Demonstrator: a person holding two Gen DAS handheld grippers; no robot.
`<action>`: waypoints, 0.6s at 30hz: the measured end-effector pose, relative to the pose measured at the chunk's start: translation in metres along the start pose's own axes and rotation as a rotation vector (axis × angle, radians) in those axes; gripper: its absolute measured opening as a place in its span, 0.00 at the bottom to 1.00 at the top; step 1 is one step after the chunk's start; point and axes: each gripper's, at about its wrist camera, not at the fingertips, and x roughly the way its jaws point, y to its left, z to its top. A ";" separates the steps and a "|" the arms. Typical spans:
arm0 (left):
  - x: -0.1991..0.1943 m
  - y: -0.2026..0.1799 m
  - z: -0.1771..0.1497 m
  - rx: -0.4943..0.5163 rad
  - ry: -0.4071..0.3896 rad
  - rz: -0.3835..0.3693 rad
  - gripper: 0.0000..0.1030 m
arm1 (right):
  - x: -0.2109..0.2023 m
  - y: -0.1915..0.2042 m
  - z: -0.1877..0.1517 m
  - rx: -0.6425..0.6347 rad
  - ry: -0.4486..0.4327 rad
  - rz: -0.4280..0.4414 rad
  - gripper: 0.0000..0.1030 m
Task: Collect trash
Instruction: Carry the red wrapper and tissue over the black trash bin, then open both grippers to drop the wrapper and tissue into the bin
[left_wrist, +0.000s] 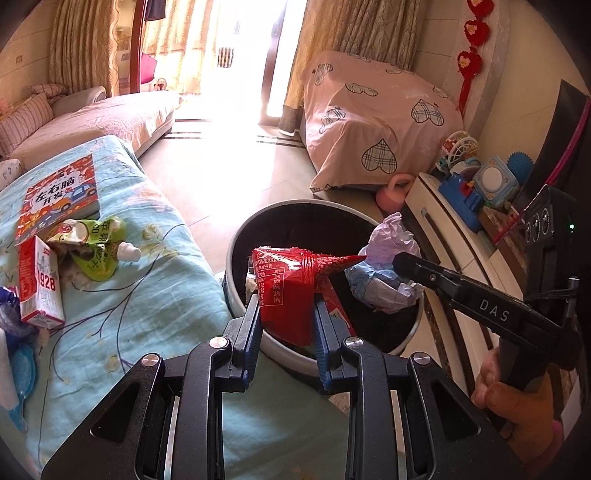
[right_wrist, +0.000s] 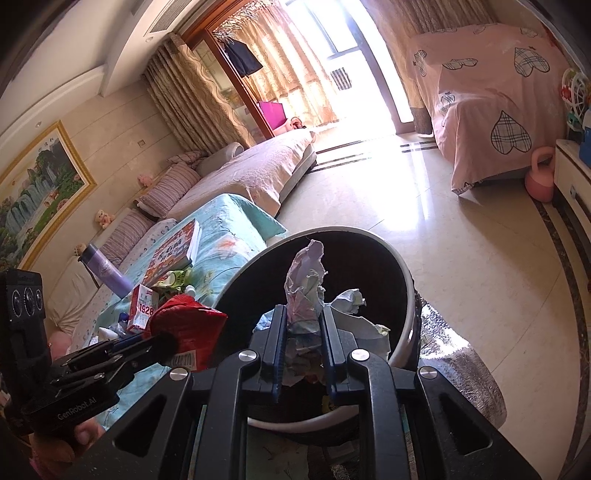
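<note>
Holding both loads over bin (left_wrist: 236, 240) at frame centre: left gripper (left_wrist: 286, 295) pinching red wrapper (left_wrist: 288, 288), right gripper (right_wrist: 303, 314) clamping crumpled paper (right_wrist: 306, 280). Advising: centre each over dark opening, clear of rim, then release. Carton (left_wrist: 38, 284) and green pouch (left_wrist: 92, 247) waiting on blue-covered table (left_wrist: 147, 295), centre left.

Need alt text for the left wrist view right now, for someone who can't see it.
The left tongs grip a red snack wrapper above the round black-lined trash bin, while the right tongs hold crumpled paper over it. On the blue-covered table lie a milk carton, a green pouch and a book.
</note>
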 end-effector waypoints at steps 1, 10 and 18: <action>0.002 0.000 0.001 0.000 0.006 0.000 0.23 | 0.001 -0.001 0.001 0.001 0.004 -0.001 0.17; 0.017 -0.002 0.002 0.006 0.047 -0.002 0.40 | 0.010 -0.007 0.006 0.015 0.033 -0.006 0.24; 0.003 0.009 -0.015 -0.028 0.034 0.010 0.53 | 0.000 -0.005 0.004 0.037 0.002 0.016 0.64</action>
